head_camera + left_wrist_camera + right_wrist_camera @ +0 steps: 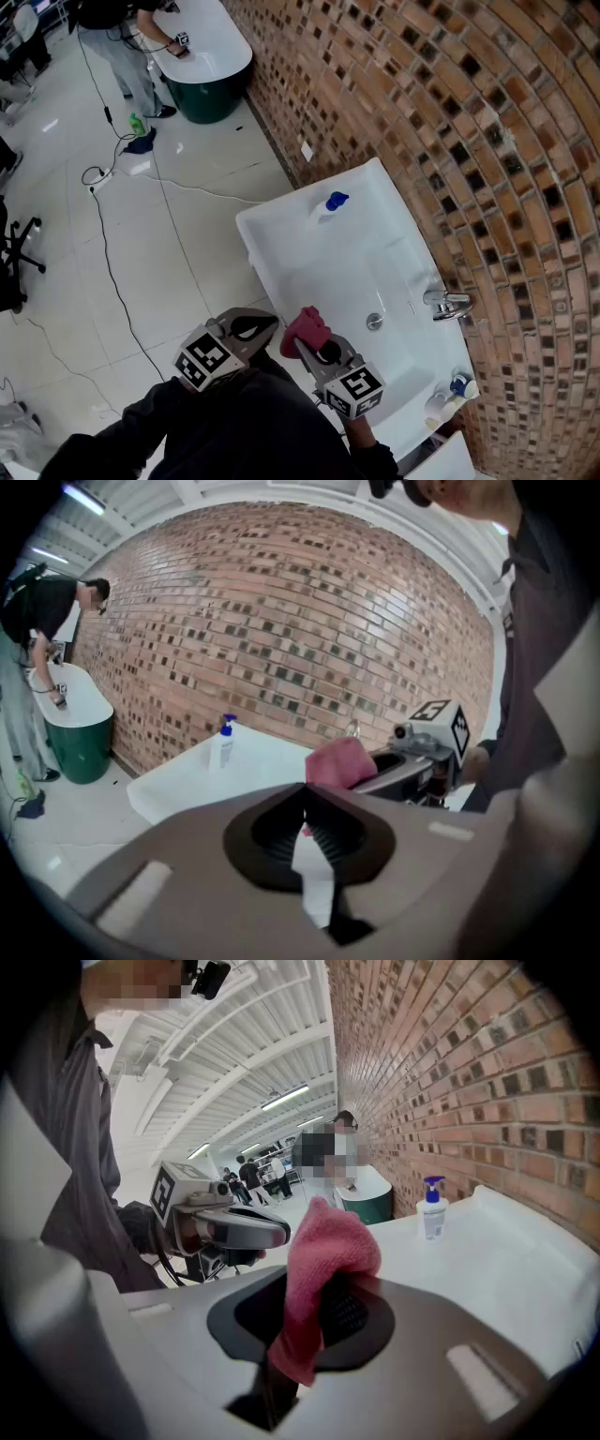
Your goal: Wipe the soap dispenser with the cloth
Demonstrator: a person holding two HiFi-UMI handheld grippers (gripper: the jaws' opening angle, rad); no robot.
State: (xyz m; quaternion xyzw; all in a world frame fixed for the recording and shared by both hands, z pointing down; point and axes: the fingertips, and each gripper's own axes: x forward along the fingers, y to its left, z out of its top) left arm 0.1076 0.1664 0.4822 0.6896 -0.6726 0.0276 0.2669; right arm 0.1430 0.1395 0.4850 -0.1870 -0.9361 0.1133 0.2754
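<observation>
Although the pink cloth is already in hand, the soap dispenser looks untouched: it stands upright on the basin's far corner, well ahead of both grippers and a little to the right of where the right gripper points, with open white rim between it and the cloth. By my reading, only the picking-up is done, and the whole wipe is left: carrying the cloth forward to the bottle, rubbing its body and blue pump, and perhaps steadying it. The right gripper pinches the cloth between its pads, a rounded bunch standing above the tips and a tail hanging below. Just to its left, the left gripper has its jaws pressed together on nothing, so it would have to spread before it could hold the bottle. Only the head view lays out the basin, with the tap off to the grippers' right against the brick wall and the dispenser at the end farthest from them. Each gripper view alone settles what its own jaws are doing, which the head view hides behind the marker cubes.
</observation>
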